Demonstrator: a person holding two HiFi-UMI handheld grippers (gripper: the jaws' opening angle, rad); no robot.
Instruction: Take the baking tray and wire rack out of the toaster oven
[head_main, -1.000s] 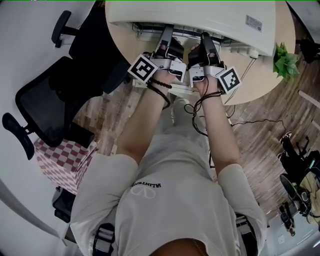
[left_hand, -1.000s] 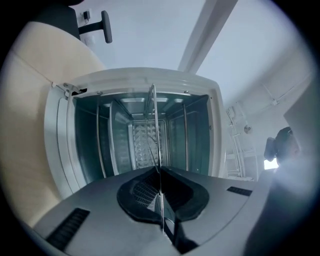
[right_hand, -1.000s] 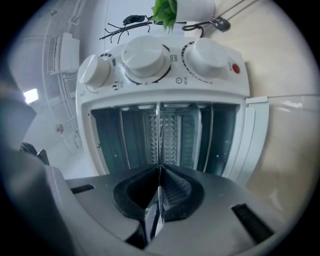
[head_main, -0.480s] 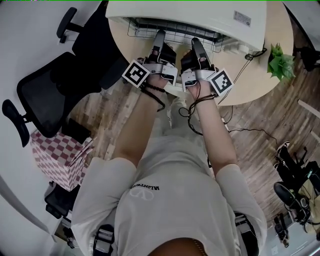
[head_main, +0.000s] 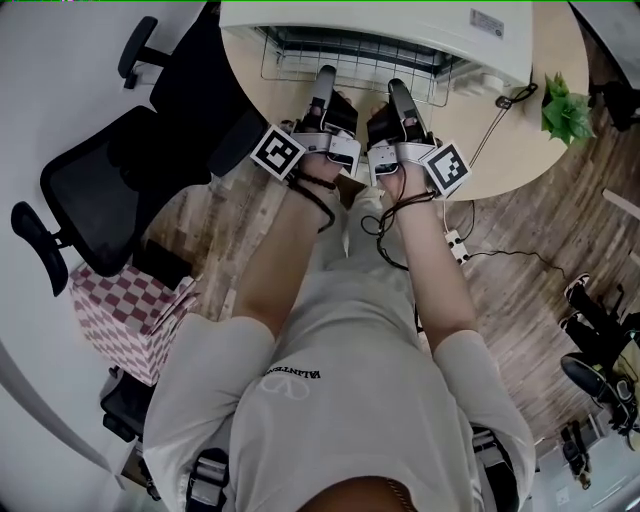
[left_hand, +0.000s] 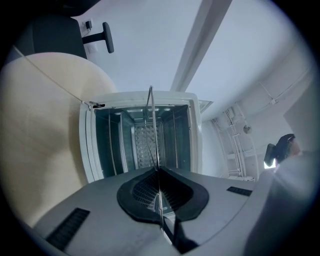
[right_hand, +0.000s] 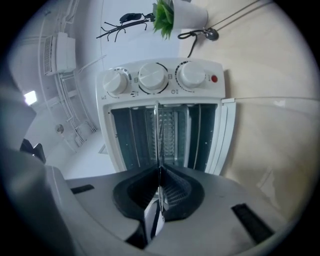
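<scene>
Wire rack is pinched at its front wire by left gripper and right gripper, side by side. Rack runs straight ahead from both over the tabletop, rear end at the toaster oven mouth.

Round beige table lay under left gripper & right gripper. Black office chair sat well left of left gripper, w/ pink-white checkered box behind it. Green potted plant stood right of right gripper; white pwr strip lay behind it on wood floor.

Left claw and right claw clamped, side by side.
</scene>
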